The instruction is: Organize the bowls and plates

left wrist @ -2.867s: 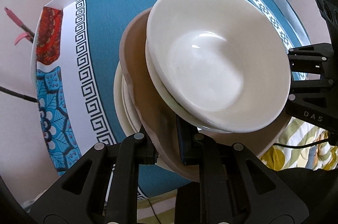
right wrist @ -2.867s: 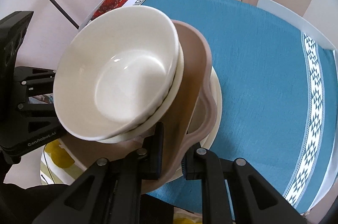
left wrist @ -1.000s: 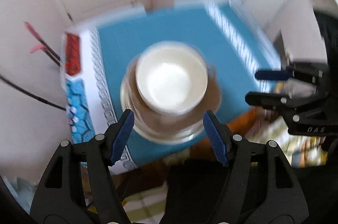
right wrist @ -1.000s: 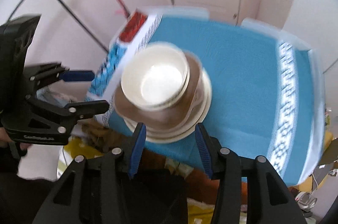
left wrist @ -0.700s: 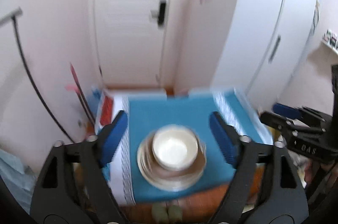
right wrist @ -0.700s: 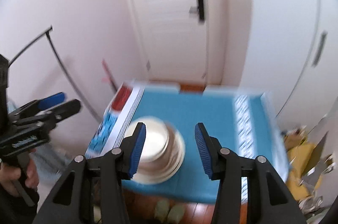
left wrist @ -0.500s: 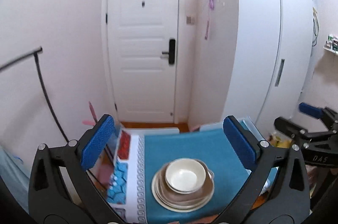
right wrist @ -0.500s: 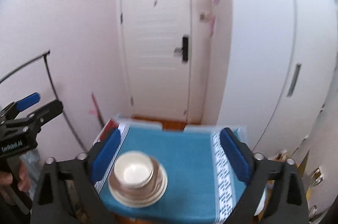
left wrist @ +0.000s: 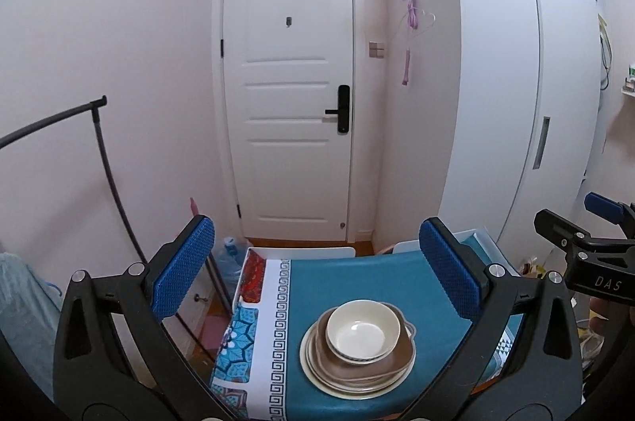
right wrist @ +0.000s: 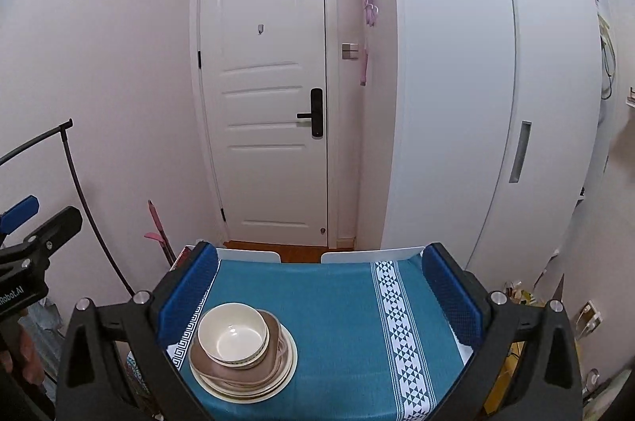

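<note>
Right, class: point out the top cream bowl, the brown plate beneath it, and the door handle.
cream bowl (left wrist: 361, 335), left wrist view, on its inner base.
brown plate (right wrist: 274, 341), right wrist view, on its exposed right edge.
door handle (right wrist: 304, 115), right wrist view, on the black lever.

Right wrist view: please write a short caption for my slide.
Open right gripper above cream bowls stacked on plates, on a blue tablecloth.

Two markings can be read — both in white letters on black gripper bodies. In the left wrist view, the right gripper (left wrist: 595, 218) at the right edge carries "DAS". In the right wrist view, the left gripper (right wrist: 27, 218) at the left edge carries "Robot.AI" — the start of the word is cut off by the frame.
</note>
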Demonstrator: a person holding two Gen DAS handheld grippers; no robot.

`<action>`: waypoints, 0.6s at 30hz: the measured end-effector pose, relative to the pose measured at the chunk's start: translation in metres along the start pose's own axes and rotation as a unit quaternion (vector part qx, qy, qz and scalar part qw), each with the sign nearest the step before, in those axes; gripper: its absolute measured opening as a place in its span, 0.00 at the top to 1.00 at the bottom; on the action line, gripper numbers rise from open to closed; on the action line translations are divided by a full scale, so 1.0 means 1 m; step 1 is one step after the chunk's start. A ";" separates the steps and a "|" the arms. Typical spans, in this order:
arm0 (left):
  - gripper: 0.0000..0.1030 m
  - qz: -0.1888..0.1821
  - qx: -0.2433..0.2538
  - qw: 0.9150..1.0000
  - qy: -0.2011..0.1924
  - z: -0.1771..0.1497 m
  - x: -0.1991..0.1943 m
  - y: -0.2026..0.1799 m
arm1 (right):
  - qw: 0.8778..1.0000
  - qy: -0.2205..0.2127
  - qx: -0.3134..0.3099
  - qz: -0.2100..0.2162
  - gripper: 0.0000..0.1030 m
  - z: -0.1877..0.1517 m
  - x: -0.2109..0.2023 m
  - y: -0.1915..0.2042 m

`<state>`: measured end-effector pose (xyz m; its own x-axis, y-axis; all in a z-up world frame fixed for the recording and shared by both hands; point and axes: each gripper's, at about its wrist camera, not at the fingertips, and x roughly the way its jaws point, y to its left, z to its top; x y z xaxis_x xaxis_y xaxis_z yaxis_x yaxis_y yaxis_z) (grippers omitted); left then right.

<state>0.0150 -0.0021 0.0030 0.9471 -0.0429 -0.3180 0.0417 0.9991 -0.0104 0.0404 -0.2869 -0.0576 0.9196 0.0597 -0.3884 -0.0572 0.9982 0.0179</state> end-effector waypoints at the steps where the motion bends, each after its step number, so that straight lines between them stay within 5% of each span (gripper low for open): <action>1: 0.00 0.000 0.001 1.000 0.000 0.000 0.000 -0.001 | 1.000 0.000 0.001 -0.001 0.01 0.000 0.000 0.000; 18: 0.00 0.001 0.007 1.000 -0.001 0.003 0.005 -0.003 | 1.000 0.001 0.000 -0.009 0.01 0.002 0.004 -0.001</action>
<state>0.0205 -0.0052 0.0046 0.9478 -0.0412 -0.3162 0.0443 0.9990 0.0026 0.0451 -0.2878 -0.0574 0.9196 0.0422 -0.3907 -0.0409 0.9991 0.0117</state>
